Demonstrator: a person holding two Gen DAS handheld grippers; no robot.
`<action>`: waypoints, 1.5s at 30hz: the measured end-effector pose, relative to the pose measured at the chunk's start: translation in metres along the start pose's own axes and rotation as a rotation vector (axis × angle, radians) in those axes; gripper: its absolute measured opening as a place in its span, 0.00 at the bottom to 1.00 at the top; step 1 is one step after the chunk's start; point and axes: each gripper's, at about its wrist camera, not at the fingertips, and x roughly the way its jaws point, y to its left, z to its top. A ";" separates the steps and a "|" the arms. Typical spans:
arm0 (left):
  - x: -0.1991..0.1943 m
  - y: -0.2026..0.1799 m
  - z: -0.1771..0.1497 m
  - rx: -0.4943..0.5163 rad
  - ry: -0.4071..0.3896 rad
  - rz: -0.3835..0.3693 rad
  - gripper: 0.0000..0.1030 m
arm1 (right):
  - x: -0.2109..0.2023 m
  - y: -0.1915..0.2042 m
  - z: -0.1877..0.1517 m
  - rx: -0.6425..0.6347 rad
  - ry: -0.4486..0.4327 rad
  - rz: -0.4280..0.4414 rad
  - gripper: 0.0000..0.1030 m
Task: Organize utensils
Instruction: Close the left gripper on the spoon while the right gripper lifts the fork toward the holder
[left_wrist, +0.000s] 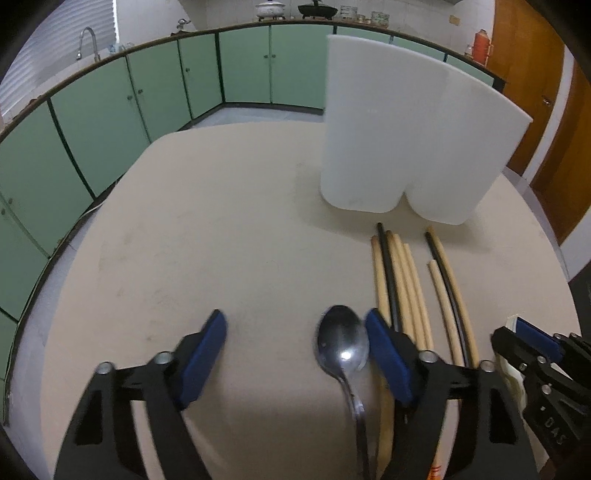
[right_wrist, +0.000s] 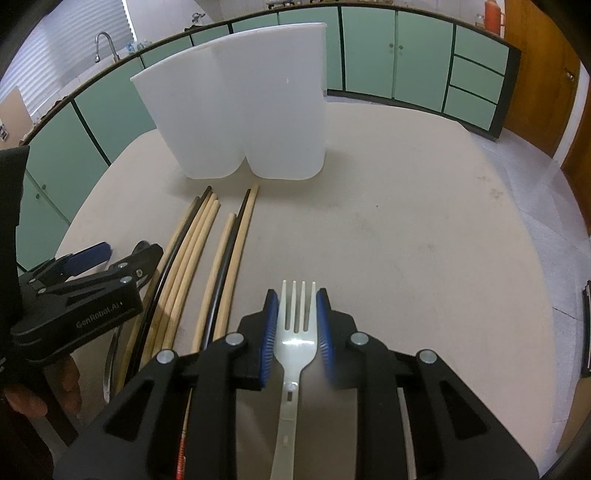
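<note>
A white two-compartment utensil holder (left_wrist: 402, 144) stands at the back of the beige table; it also shows in the right wrist view (right_wrist: 243, 107). Several wooden and black chopsticks (left_wrist: 413, 288) lie in front of it (right_wrist: 207, 266). A metal spoon (left_wrist: 343, 343) lies between my left gripper's fingers, close to the right pad. My left gripper (left_wrist: 295, 354) is open wide. A white plastic fork (right_wrist: 297, 328) lies between the pads of my right gripper (right_wrist: 297, 325), which is closed around the fork's head; contact looks made.
The round beige table (right_wrist: 424, 229) has bare surface to the right of the fork and left of the spoon (left_wrist: 184, 240). Green cabinets (left_wrist: 110, 110) ring the room. A dark object (right_wrist: 587, 332) sits at the table's right edge.
</note>
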 end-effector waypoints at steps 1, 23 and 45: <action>-0.001 -0.001 0.001 0.005 0.001 -0.007 0.60 | 0.000 -0.001 0.001 -0.001 0.004 0.001 0.21; -0.073 0.010 -0.030 0.041 -0.248 -0.148 0.27 | -0.048 0.002 0.008 -0.014 -0.156 0.042 0.20; -0.160 0.016 -0.005 0.007 -0.519 -0.174 0.27 | -0.137 -0.002 0.042 -0.024 -0.417 0.126 0.19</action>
